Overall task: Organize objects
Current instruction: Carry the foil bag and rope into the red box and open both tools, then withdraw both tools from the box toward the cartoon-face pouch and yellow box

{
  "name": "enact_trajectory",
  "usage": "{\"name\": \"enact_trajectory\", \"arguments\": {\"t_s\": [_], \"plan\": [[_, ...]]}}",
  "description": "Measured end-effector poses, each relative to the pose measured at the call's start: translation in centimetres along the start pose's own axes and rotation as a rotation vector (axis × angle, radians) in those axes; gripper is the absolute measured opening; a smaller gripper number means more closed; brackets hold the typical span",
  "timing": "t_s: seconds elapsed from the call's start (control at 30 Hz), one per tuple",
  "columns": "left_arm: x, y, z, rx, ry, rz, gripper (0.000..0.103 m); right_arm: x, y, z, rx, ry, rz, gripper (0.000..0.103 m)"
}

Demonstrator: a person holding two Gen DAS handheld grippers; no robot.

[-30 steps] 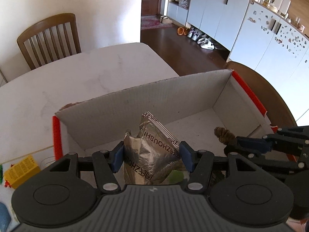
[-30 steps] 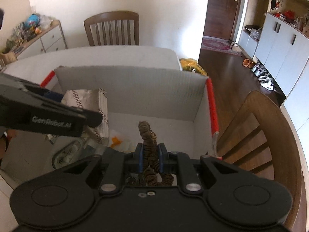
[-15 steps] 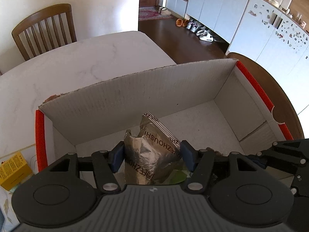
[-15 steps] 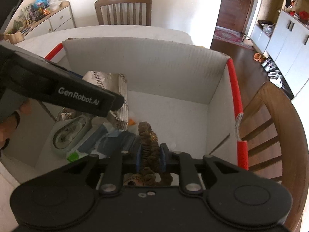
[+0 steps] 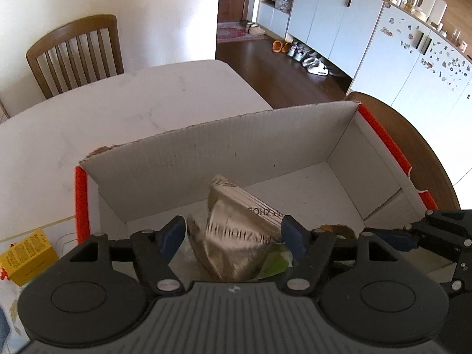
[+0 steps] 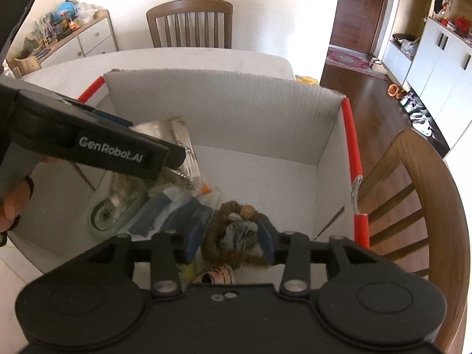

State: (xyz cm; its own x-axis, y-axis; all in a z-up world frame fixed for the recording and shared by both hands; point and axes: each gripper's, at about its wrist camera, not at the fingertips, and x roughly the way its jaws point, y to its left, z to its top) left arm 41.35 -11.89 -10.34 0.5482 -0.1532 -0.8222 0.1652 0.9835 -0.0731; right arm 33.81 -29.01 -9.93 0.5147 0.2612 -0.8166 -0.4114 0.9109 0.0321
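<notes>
**Two grippers let go over the box**

A white cardboard box [image 5: 224, 150] with red edges sits on the white worktop [image 5: 118, 109]. Both grippers point down into it.

The left gripper [image 5: 233, 234] has its fingers apart and they are opening wider. A silver foil bag [image 5: 236, 236] with letters on it is between them. It looks blurry, and the blue pads do not press on it. The bag leans over other stuff in the left part of the box.

The right gripper [image 6: 230, 242] is opening its fingers too. A brown furry toy [image 6: 227, 233] lies between them in the box, close to the pads. I cannot tell if it touches them. A small tiger-striped thing [image 6: 215, 275] peeks out just under it.

A blue packet [image 6: 174, 215] and a clear packet [image 6: 118, 206] lie in the box near the foil bag. A yellow box [image 5: 28, 255] sits on the worktop outside the box, on the left. A person's hand [image 6: 11, 206] holds the left gripper. Wooden chairs [image 5: 75, 53] stand by the worktop.
</notes>
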Motion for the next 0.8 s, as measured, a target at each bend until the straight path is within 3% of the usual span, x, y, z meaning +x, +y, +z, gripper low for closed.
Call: {"name": "enact_trajectory", "arguments": {"t_s": [0.23, 0.37, 0.8], "plan": [[-1.9, 0.5, -0.6, -0.008, -0.030, -0.005, 0.076, -1.7, 0.1, 0.1, 0.016, -0.037, 0.009, 0.049], [-3.2, 0.8, -0.9, -0.007, -0.051, -0.013, 0.078, -3.0, 0.3, 0.1, 0.021, -0.066, 0.013, 0.059], [-8.9, 2.3, -2.7, -0.018, -0.139, -0.032, 0.084, -7.1, 1.8, -0.4, 0.058, -0.141, 0.012, 0.068]]}}
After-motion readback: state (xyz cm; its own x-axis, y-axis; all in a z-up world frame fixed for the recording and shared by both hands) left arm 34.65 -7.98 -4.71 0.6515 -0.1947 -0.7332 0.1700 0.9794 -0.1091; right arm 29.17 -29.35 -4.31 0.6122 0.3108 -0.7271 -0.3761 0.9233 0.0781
